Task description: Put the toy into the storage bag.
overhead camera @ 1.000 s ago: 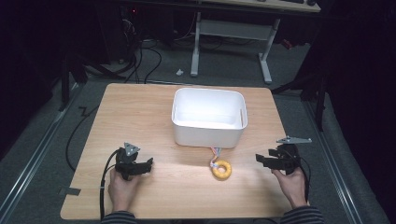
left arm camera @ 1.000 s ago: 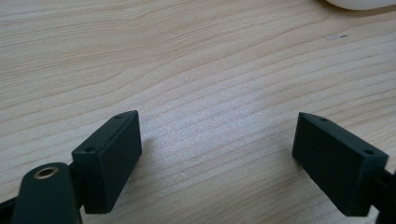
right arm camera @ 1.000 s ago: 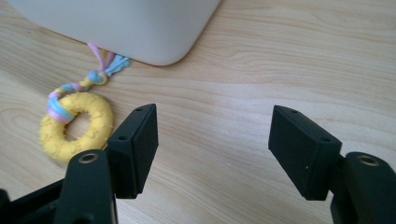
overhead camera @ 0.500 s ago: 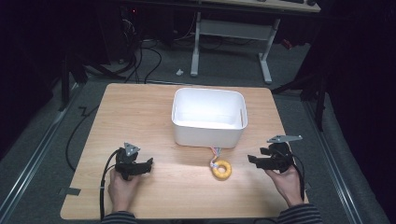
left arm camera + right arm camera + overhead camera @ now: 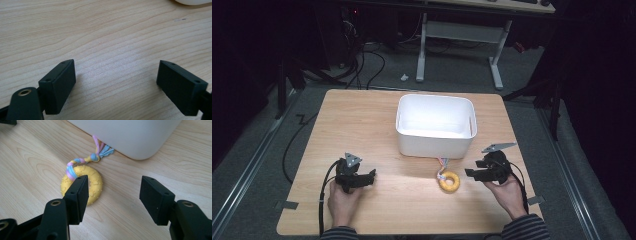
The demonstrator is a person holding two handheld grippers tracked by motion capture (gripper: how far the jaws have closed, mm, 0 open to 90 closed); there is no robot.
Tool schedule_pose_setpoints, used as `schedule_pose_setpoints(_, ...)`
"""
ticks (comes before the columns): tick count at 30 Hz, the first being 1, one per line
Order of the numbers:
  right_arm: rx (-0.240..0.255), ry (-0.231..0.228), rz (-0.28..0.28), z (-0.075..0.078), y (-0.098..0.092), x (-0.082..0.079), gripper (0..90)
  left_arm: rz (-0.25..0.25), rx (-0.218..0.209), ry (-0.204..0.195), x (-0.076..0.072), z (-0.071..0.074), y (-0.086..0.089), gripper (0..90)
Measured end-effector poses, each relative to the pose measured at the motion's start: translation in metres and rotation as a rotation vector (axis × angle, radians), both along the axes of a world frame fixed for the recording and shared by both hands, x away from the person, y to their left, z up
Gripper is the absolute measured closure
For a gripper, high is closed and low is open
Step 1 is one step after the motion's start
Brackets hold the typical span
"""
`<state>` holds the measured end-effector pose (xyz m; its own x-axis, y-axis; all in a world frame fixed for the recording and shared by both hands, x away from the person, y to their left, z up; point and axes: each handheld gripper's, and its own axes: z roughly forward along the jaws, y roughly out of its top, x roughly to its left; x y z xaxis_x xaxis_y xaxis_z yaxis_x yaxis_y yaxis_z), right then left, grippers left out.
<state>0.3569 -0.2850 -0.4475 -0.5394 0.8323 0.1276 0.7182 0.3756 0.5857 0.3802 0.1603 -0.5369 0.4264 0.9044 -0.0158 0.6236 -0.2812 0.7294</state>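
A yellow studded ring toy (image 5: 448, 181) with a braided pink, blue and yellow rope (image 5: 82, 160) lies on the wooden table (image 5: 362, 130), just in front of a white bin (image 5: 436, 125). The rope's end touches the bin wall (image 5: 130, 135). My right gripper (image 5: 469, 173) sits low over the table just right of the ring and points at it. Its jaws have just been closing and stand open, with only bare wood between them (image 5: 115, 180); the ring (image 5: 96, 185) lies just beyond the left jaw. My left gripper (image 5: 371, 176) rests open at the front left, over bare wood (image 5: 116, 65).
The bin looks empty, and its corner (image 5: 190, 2) peeks into the top of the left gripper view. Beyond the table's far edge stand white desk legs (image 5: 422, 50) and black cables (image 5: 362, 65) on the floor. Tape tabs mark the front corners (image 5: 287, 205).
The right gripper has slid left toward the ring toy, and its jaws have narrowed. The left gripper and the toy have not moved.
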Motion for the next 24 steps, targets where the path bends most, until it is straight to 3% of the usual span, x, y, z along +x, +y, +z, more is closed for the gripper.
schedule_pose_setpoints(6, -0.005, 0.055, 0.028, -0.007, 0.008, 0.007, 40.2, 0.000, 0.000, 0.000, 0.000, 0.000, 0.000, 16.1)
schedule_pose_setpoints(24, -0.066, 0.125, 0.093, -0.023, 0.036, 0.017, 42.9, -0.001, 0.000, 0.000, 0.000, 0.000, 0.000, 16.1)
